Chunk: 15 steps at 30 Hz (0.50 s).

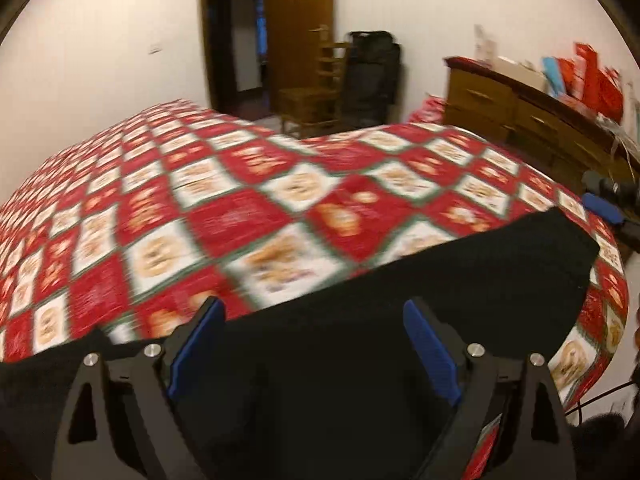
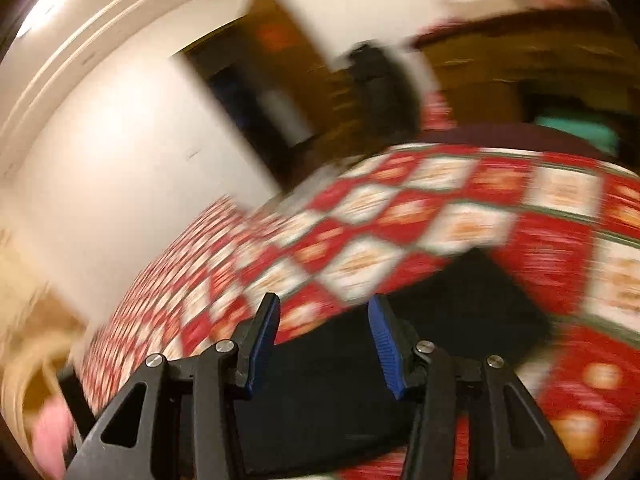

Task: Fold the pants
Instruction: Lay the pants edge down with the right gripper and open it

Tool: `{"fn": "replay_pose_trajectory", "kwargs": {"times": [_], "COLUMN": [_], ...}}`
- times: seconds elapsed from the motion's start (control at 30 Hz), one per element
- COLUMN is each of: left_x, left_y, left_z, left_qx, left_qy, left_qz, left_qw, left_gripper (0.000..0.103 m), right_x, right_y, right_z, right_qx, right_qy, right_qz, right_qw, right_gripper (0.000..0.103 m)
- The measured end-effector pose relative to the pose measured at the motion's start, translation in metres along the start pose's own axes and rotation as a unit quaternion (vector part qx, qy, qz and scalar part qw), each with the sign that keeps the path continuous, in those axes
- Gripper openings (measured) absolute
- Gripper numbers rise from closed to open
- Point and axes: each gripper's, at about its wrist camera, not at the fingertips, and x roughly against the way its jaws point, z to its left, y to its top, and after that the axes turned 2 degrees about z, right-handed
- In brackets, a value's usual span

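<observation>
- The black pants lie flat on a bed under a red-and-white checked bedspread, near its front right corner, folded into a broad dark slab whose far edge runs slantwise across the quilt.
- The left gripper hangs above the near part of the pants, its blue-padded fingers spread wide apart with nothing between them; whether the tips touch the cloth cannot be told.
- In the left wrist view the other tool's blue pad shows at the right edge, just beyond the far right corner of the pants.
- The right gripper is also open, its blue pads apart and empty, poised over the pants; this view is badly smeared by motion and tilted.
- Behind the bed stand a wooden chair, a black office chair and an open brown door bearing a red ornament.
- A wooden dresser runs along the right wall, with red boxes and bags crowded on top.
</observation>
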Motion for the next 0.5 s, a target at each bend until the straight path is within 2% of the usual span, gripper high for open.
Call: {"fn": "replay_pose_trajectory", "kwargs": {"times": [0.13,0.23,0.33,0.5], "left_x": [-0.014,-0.026,-0.033,-0.043], "left_y": [0.011,0.009,0.001,-0.009], "left_z": [-0.032,-0.042,-0.041,-0.040], "left_qx": [-0.006,-0.007,0.003,0.015], "left_qy": [-0.015,0.004,0.011,0.033], "left_qz": [0.002,0.013,0.033,0.047], "left_qw": [0.9999,0.9999,0.9994,0.9982], "left_gripper": [0.093,0.093,0.093,0.093], "right_x": [0.031,0.033,0.018,0.003], "right_y": [0.002,-0.005,-0.012,-0.028], "right_z": [-0.057,-0.078,-0.082,-0.082], "right_qx": [-0.067,-0.084,-0.089,-0.099], "right_qy": [-0.073,-0.100,-0.103,-0.133], "right_qz": [-0.018,-0.003,0.036,0.063], "right_qw": [0.995,0.991,0.990,0.984], "right_gripper": [0.048,0.048,0.048,0.049]}}
